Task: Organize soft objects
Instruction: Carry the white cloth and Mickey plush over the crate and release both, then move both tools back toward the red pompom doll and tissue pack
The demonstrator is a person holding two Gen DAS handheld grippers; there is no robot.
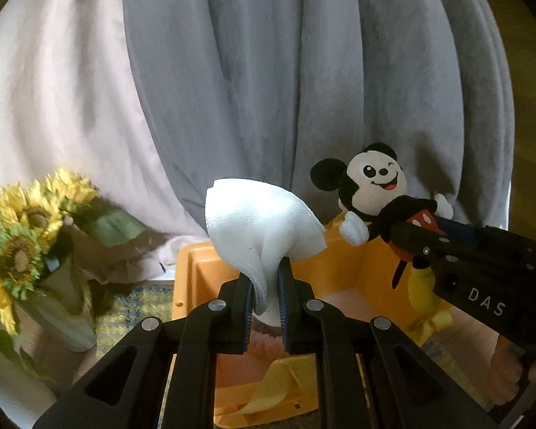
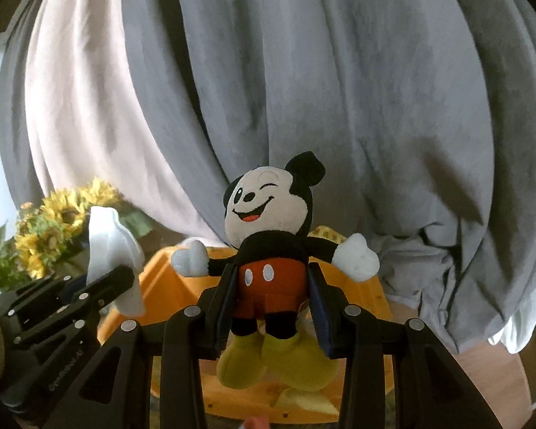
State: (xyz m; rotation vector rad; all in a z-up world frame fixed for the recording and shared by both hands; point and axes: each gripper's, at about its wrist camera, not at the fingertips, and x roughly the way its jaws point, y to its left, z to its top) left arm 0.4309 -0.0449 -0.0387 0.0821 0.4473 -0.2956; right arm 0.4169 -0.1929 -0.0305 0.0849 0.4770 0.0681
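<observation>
Only the left view shows fingers (image 1: 264,279) clamping the white cloth (image 1: 261,221) closely.

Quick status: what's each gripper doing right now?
Left gripper: shut on the white cloth.
Right gripper: shut on the mouse plush.

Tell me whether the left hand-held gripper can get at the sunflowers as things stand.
Probably not yet: the left hand-held gripper is shut on the white cloth. The path to the sunflowers looks open, but the cloth must go first.
</observation>
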